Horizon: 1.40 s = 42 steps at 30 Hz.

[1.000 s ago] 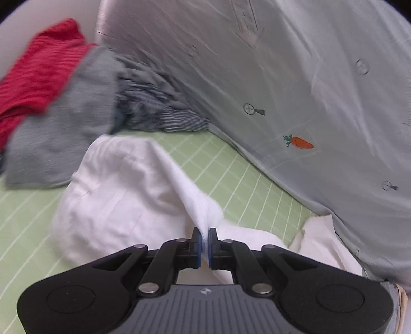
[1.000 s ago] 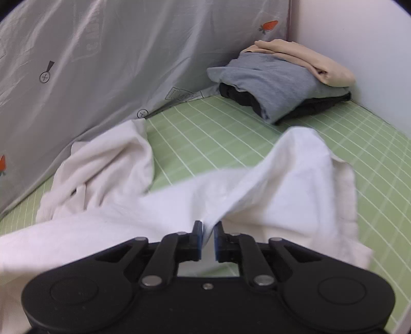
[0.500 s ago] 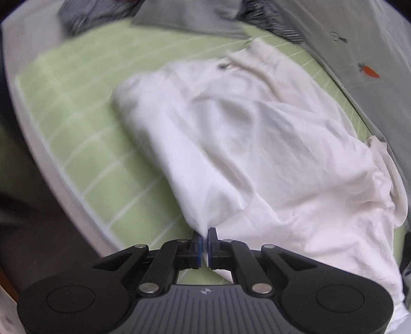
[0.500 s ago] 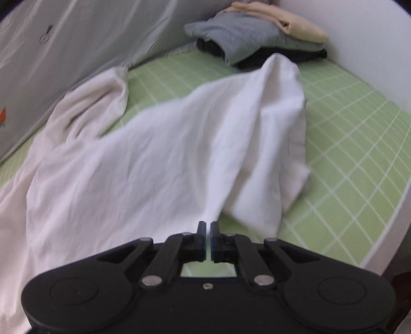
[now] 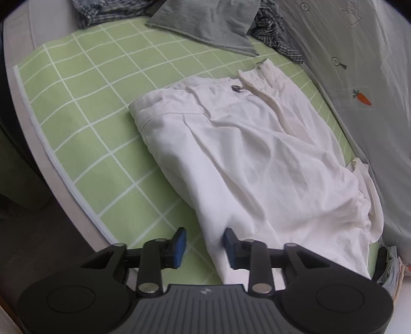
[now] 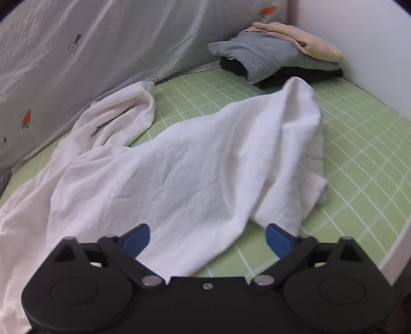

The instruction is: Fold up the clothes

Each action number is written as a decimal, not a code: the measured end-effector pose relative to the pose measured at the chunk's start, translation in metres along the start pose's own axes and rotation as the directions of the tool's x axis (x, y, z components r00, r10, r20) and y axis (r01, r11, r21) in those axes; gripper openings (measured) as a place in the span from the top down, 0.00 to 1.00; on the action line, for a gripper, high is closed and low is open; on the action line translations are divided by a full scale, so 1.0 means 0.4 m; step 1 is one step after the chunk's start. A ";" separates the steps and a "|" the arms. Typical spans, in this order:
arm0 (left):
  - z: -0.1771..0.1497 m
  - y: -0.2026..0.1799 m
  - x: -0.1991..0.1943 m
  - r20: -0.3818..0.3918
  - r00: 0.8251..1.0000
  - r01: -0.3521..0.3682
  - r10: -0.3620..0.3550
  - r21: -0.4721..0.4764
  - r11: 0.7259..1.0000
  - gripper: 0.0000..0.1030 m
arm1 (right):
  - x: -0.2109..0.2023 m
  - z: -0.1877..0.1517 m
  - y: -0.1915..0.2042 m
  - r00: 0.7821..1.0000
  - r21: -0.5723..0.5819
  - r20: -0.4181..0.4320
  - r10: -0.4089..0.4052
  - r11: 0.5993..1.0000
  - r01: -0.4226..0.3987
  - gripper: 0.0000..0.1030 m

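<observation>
White trousers (image 5: 246, 154) spread flat on green checked bench (image 5: 84, 115). Left tool (image 5: 204, 244) opening, hem loose between pads; right tool (image 6: 206, 237) opening wide, unpinched. Risk: far leg (image 6: 120, 115) bunched, creasing any fold.

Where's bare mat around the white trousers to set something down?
Bare mat between the white trousers and table edge; more right of them, before the folded stack. Crowded by the unfolded pile and backdrop sheet.
</observation>
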State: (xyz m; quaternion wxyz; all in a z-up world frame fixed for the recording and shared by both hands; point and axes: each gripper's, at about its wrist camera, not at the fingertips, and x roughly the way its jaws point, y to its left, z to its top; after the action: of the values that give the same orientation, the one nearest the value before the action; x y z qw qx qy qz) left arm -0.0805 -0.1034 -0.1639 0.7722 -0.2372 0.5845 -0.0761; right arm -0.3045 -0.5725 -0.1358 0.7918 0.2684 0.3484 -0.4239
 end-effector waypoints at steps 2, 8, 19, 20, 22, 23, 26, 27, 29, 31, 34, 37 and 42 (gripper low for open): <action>0.017 0.004 0.014 -0.002 1.000 0.007 -0.007 -0.004 1.000 0.59 | 0.031 0.011 -0.008 1.000 0.025 -0.017 -0.011 1.000 0.012 0.04; 0.072 0.015 0.029 0.017 0.998 0.061 -0.060 -0.055 0.997 0.50 | 0.098 0.021 -0.019 0.996 0.132 -0.079 0.029 0.991 -0.018 0.23; 0.150 0.017 0.026 0.065 0.998 -0.027 0.027 0.005 1.000 0.93 | 0.097 -0.003 0.036 0.997 0.126 -0.071 0.024 0.992 -0.015 0.88; 0.163 0.023 0.012 0.089 0.995 -0.041 0.039 0.012 0.999 0.92 | 0.091 -0.009 0.048 0.997 0.103 -0.073 0.031 0.994 -0.024 0.90; 0.199 0.042 -0.016 0.141 0.989 -0.055 0.053 0.011 0.998 0.92 | 0.078 -0.028 0.084 0.994 0.052 -0.089 0.060 0.997 -0.056 0.93; 0.220 0.056 -0.027 0.162 0.985 -0.066 0.064 0.011 0.998 0.92 | 0.072 -0.043 0.108 0.992 0.030 -0.101 0.081 0.996 -0.078 0.93; 0.276 0.096 -0.038 0.206 0.969 -0.141 0.138 0.001 0.990 0.92 | 0.056 -0.100 0.191 0.981 -0.055 -0.139 0.138 0.988 -0.147 0.93; 0.289 0.105 -0.037 0.215 0.961 -0.179 0.174 0.007 0.984 0.92 | 0.049 -0.118 0.221 0.978 -0.088 -0.145 0.151 0.982 -0.164 0.93; 0.309 0.115 -0.038 0.218 0.951 -0.232 0.220 0.030 0.972 0.88 | 0.036 -0.149 0.276 0.971 -0.146 -0.162 0.176 0.969 -0.200 0.93; 0.313 0.115 -0.037 0.207 0.954 -0.229 0.215 0.041 0.973 0.79 | 0.028 -0.162 0.305 0.965 -0.157 -0.175 0.195 0.962 -0.223 0.92; 0.304 0.091 -0.018 0.181 0.964 -0.212 0.198 0.065 0.975 0.49 | 0.018 -0.157 0.279 0.965 -0.114 -0.171 0.200 0.969 -0.221 0.86; 0.279 0.061 0.010 0.161 0.965 -0.219 0.208 0.053 0.974 0.40 | 0.002 -0.144 0.217 0.973 -0.033 -0.151 0.173 0.983 -0.179 0.63; 0.231 0.021 0.042 0.114 0.953 -0.286 0.281 0.033 0.958 0.37 | -0.030 -0.134 0.106 0.986 0.051 -0.127 0.111 0.993 -0.105 0.54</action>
State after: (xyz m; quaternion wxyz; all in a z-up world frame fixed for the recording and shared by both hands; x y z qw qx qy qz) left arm 0.0100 -0.0771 -0.1635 0.8111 -0.1358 0.5679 0.0341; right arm -0.2902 -0.5070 -0.1538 0.7833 0.3312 0.3744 -0.3695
